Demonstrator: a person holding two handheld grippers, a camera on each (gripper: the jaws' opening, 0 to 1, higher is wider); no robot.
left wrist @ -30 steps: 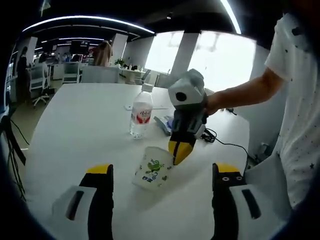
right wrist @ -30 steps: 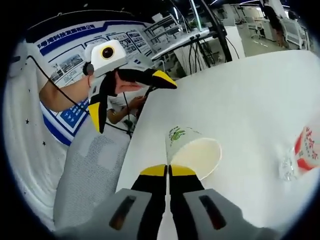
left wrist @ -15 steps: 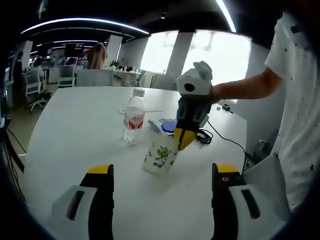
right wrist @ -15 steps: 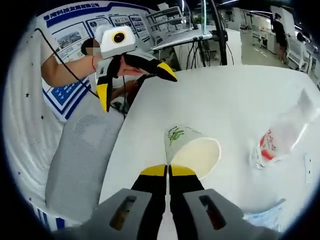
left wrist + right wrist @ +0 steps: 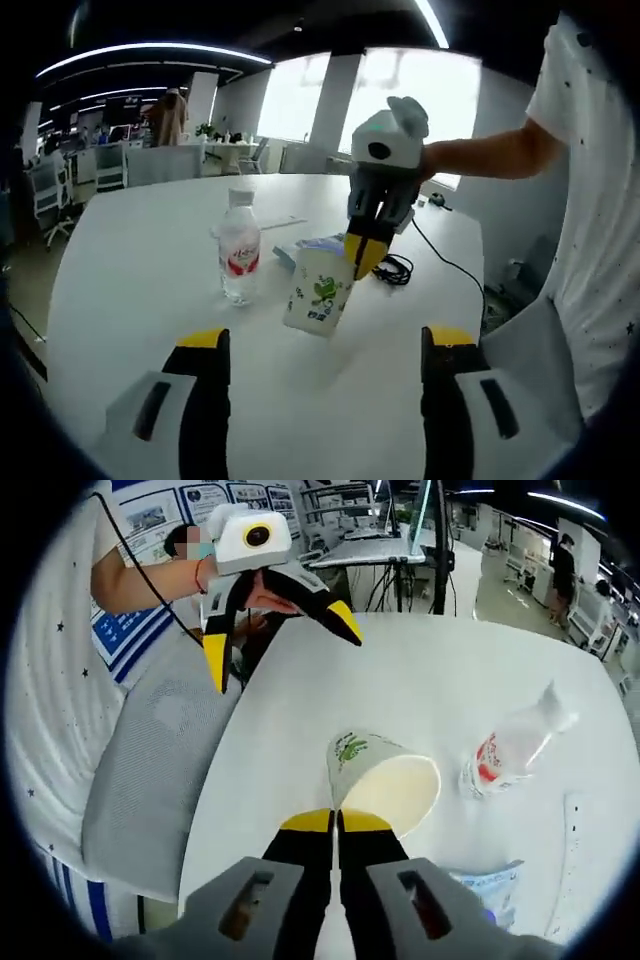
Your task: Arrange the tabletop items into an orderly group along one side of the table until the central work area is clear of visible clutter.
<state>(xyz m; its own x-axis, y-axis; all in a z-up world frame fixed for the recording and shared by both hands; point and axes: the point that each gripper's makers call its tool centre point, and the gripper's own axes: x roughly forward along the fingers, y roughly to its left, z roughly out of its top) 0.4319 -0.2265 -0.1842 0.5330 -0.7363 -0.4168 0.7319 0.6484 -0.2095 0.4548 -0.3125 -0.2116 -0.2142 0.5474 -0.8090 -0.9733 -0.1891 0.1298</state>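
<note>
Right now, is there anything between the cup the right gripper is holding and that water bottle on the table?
Nothing visible. The right gripper is shut on the paper cup, and bare white table lies between it and the water bottle.

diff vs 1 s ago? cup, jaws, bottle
The right gripper, shut on the paper cup by its rim throughout, has turned the cup from lying tipped toward the table to nearly upright and raised it. The left gripper stayed open, holding nothing. The water bottle still stands upright on the table; its shift in view looks like camera motion.
</note>
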